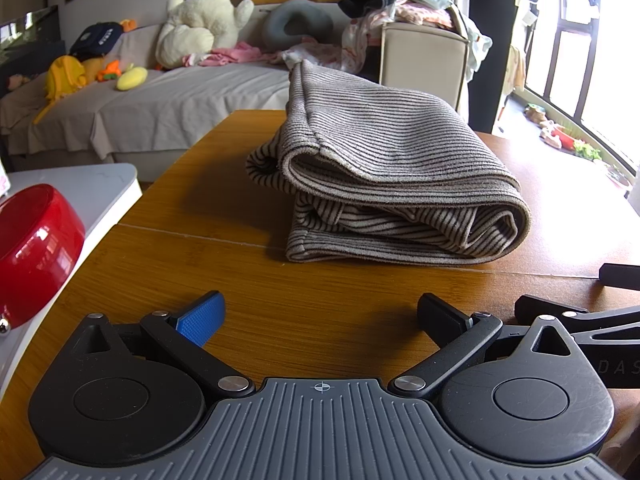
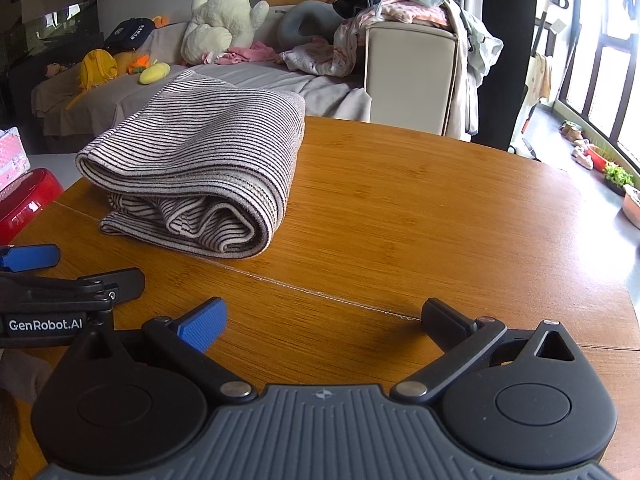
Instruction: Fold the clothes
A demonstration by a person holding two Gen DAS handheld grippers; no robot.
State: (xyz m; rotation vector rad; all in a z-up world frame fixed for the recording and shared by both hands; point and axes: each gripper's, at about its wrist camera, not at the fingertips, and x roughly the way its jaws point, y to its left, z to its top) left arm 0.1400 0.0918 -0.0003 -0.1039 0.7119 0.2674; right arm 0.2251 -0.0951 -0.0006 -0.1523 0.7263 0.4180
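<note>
Left wrist view is showing the left tool (image 1: 320, 314) and right tool (image 2: 324, 318) both released, hovering near the folded garment (image 1: 384, 176) lying on the worktop (image 1: 224, 272), seemingly finished, needing only tidying.

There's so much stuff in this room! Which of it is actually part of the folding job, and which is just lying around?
Part of the job:
striped garment, folded, on the wooden table
left gripper, open
right gripper, open

Just lying about:
red bowl
plush duck on the sofa
neck pillow
clothes heap on the chair
</note>
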